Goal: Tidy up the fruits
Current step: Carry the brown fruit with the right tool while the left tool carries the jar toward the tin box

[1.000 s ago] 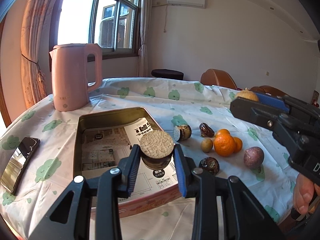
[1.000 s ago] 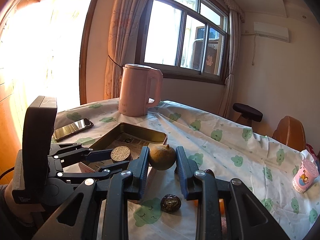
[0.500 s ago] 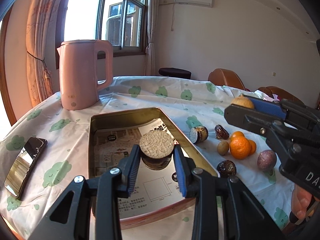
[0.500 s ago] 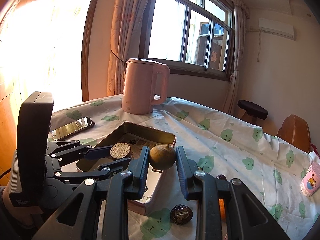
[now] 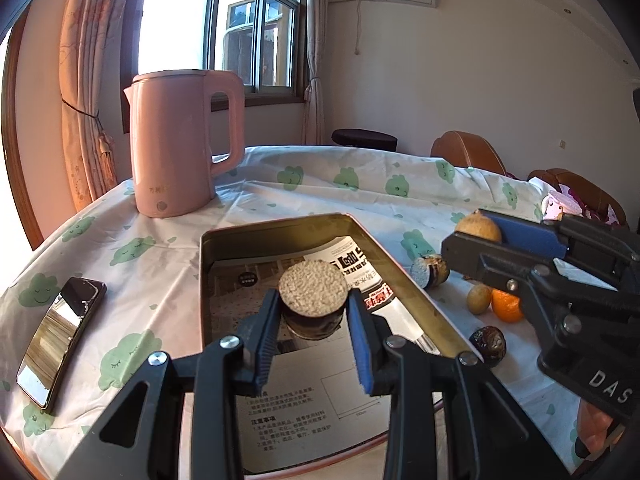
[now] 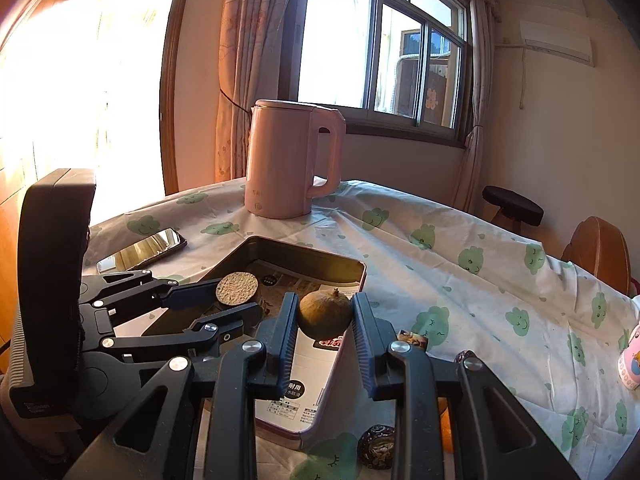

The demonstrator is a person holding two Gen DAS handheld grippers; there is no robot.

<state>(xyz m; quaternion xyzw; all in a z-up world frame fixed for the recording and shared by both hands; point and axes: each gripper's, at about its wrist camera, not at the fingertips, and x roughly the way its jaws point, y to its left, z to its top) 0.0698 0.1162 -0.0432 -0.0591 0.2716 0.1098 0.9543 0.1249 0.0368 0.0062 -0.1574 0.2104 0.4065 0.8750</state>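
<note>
Left hand-held gripper is clamping a halved passion fruit above the paper-lined tin tray. Right hand-held gripper is gripping a brownish round fruit over the tray's 3 o'clock edge. Only the left view is showing an orange and "DAS" lettering.

Pink kettle; phone nearby
</note>
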